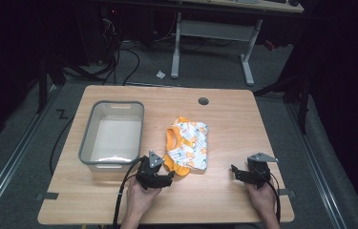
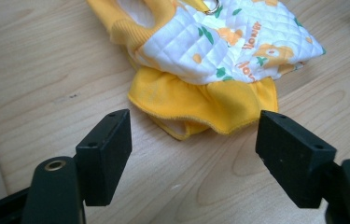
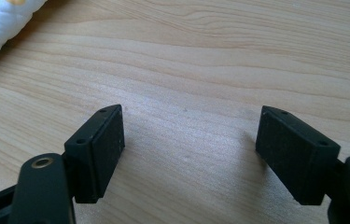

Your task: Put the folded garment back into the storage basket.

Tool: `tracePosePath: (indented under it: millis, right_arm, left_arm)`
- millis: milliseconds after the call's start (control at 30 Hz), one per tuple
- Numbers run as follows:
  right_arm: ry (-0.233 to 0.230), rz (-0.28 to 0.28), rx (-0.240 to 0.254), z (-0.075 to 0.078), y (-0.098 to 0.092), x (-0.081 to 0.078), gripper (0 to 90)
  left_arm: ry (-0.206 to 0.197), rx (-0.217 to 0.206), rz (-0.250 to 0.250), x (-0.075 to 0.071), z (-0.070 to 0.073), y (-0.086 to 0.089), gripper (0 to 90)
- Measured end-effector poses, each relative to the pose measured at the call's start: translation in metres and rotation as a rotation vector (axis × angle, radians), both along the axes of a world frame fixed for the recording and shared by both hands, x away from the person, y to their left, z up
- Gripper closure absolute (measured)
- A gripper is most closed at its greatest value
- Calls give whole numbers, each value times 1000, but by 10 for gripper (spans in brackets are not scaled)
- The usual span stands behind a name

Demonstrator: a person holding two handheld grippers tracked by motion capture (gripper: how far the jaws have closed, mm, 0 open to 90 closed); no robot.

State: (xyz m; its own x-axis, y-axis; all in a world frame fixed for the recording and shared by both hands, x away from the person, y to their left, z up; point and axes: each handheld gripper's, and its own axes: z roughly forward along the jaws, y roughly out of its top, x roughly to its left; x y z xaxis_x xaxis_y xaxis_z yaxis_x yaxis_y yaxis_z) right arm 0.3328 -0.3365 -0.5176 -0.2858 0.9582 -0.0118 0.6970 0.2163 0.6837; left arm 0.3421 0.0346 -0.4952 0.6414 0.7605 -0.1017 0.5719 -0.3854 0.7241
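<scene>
Fingers [image 2: 107,154] of the left gripper [image 1: 164,180] are spread wide, nothing between them, aimed at the near yellow hem of a small garment [image 1: 187,145]; the right gripper [image 1: 239,174] is likewise released, its fingers [image 3: 99,149] apart over bare wood, well off to the garment's right. The garment sits mid-tabletop, just right of a grey plastic bin [image 1: 112,133] and just beyond the left gripper, not touching either. It looks like a small quilted piece, white with orange flowers and green leaves, yellow ribbed trim and a yellow ruffled hem [image 2: 205,105]; a small metal ring [image 2: 212,8] shows near its far end in the left gripper view. Judging by the look: light, soft, floppy, will sag and bunch when lifted, no breakage risk, grips fine on fabric. The quilted body is thicker and holds some shape; the ruffle is thin and may slide out of a shallow pinch. Best hold is probably the ruffled hem edge where it lifts off the wood, or the ribbed trim, taken deep. The tabletop [image 1: 224,124] is pale smooth wood grain, flat, with a round cable hole [image 1: 203,101] near the far edge. The bin is empty. Room is dark, grey floor, cables [image 1: 129,57] and a white desk frame [image 1: 212,43] behind.
</scene>
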Motion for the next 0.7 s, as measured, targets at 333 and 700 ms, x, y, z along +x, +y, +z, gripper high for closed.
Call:
tracePosePath:
  millis: [333,700]
  right_arm:
    - [0,-1,1,0,0,0,238]
    - [-1,2,0,0,0,0,238]
  left_arm:
    - [-8,-45,-8,7,10,-6,280]
    - [-6,-38,-17,26,22,-24,266]
